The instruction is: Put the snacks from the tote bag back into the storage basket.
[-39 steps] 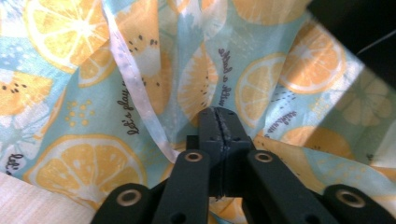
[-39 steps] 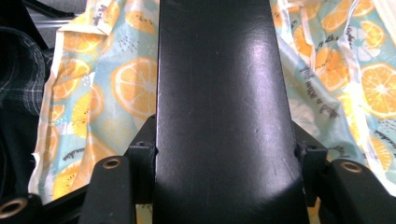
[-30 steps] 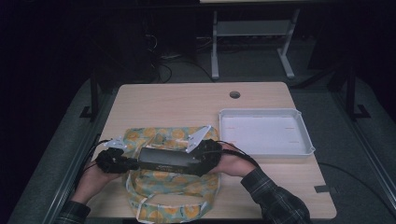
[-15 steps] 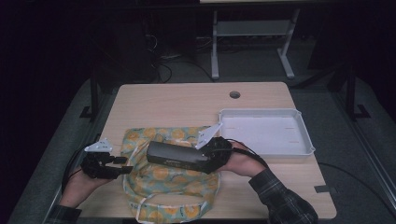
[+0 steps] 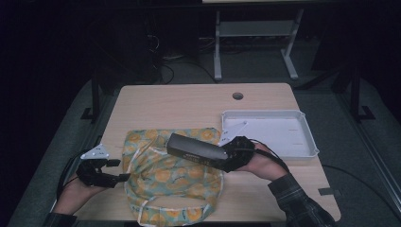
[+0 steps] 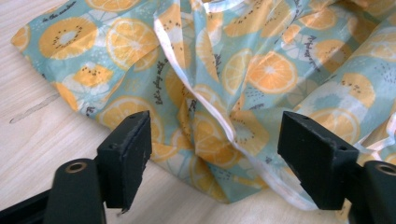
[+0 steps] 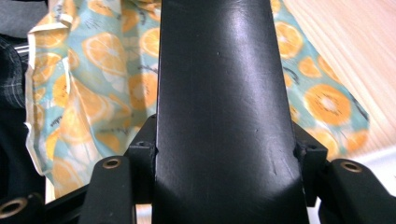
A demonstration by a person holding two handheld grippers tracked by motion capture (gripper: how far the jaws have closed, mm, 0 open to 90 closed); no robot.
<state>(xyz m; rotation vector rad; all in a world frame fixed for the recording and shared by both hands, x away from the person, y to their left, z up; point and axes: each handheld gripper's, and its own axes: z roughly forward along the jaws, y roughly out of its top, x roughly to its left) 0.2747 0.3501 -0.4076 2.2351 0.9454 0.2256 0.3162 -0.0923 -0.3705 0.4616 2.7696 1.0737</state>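
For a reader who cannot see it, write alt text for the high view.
The right tool holds a long black box above an orange-print cloth bag on a wooden table. The left tool is open beside the bag; a white tray sits at right.

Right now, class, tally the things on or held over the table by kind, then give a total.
Orange-print cloth bag: 1
Black box: 1
White tray: 1
Hand-held grippers: 2, left gripper and right gripper
Total: 5

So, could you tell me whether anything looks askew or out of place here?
Only the bag: it lies crumpled and folded over itself on the table. The black box is held slanted above it by the right gripper.
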